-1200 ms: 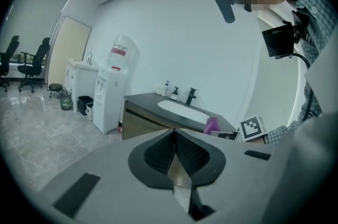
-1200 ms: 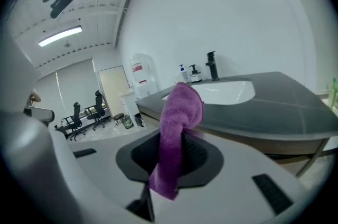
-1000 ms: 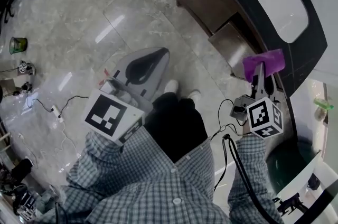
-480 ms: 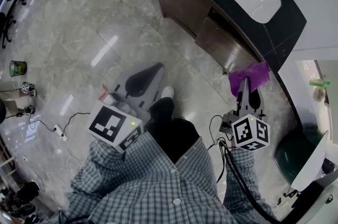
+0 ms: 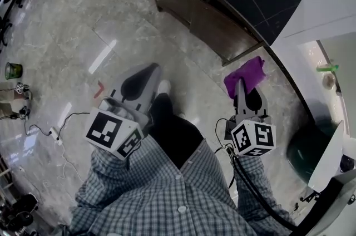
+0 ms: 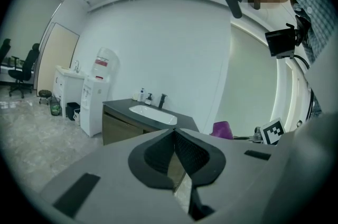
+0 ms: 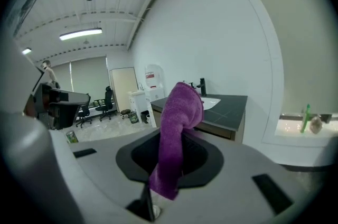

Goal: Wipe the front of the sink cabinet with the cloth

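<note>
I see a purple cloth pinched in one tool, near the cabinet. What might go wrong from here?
The cloth flops loosely from the right tool, so it may slip out or bunch up when pressed on the cabinet front. If the cloth folds aside, the hard tool tips might scrape that front. The black cable trailing from that tool could snag mid-wipe.

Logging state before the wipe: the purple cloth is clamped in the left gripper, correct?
Not quite. The purple cloth is clamped in the right gripper, as the right gripper view shows. The left gripper is shut with nothing between its jaws.
</note>
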Demonstrator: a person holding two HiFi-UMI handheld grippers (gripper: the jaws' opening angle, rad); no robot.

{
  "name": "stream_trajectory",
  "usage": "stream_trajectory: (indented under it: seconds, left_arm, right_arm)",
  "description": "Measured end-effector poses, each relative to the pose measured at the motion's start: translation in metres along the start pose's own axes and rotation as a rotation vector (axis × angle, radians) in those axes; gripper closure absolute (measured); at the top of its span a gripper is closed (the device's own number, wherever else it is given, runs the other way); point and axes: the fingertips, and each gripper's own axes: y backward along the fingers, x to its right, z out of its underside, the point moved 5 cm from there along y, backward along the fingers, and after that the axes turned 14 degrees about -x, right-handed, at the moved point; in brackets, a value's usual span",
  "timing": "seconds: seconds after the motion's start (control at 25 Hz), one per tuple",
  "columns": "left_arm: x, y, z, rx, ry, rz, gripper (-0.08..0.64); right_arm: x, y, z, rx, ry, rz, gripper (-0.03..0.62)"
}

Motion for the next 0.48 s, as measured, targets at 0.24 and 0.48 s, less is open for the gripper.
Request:
stream_trajectory:
  seconds: [0.24, 0.48]
  left_arm:
    - [0.029, 0.024, 0.01, 0.0, -0.002, -0.012, 0.549]
    - [0.038, 0.041, 0.0, 0.004, -0.043, 0.004, 0.549]
  right_arm:
    - [-0.015, 0.04, 0.01, 0.025, 0.083, -0.023, 0.515]
    - [-0.032, 0.06, 0.0, 0.074, 0.025, -0.05, 0.515]
